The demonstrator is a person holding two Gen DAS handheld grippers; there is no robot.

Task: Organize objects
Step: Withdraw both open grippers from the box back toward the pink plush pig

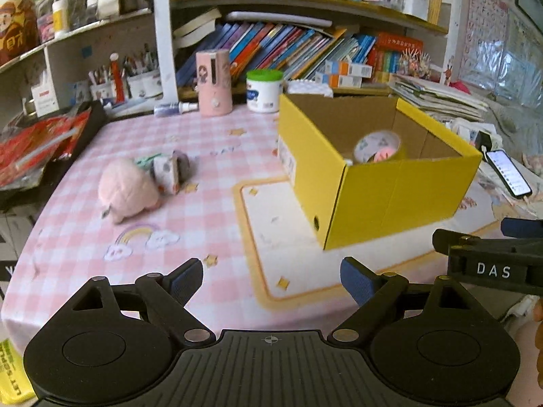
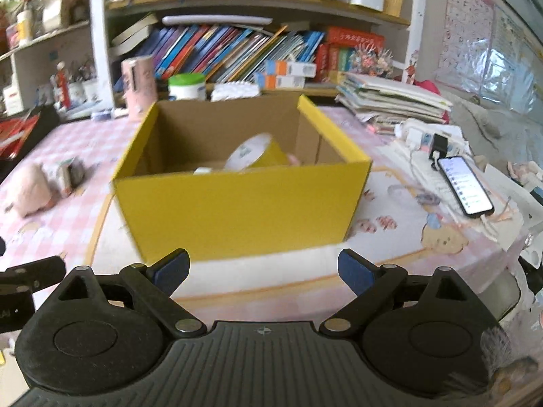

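While both grippers (image 1: 271,278) (image 2: 263,269) are hanging wide and empty, we are judging the far-left plush (image 1: 127,191) soft, light; pinching its middle.

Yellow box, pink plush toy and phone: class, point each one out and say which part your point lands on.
Yellow box (image 2: 237,210): right wrist view, on its near outer wall.
Pink plush toy (image 1: 127,191): left wrist view, on its rounded body.
Phone (image 2: 465,186): right wrist view, on its lit screen.
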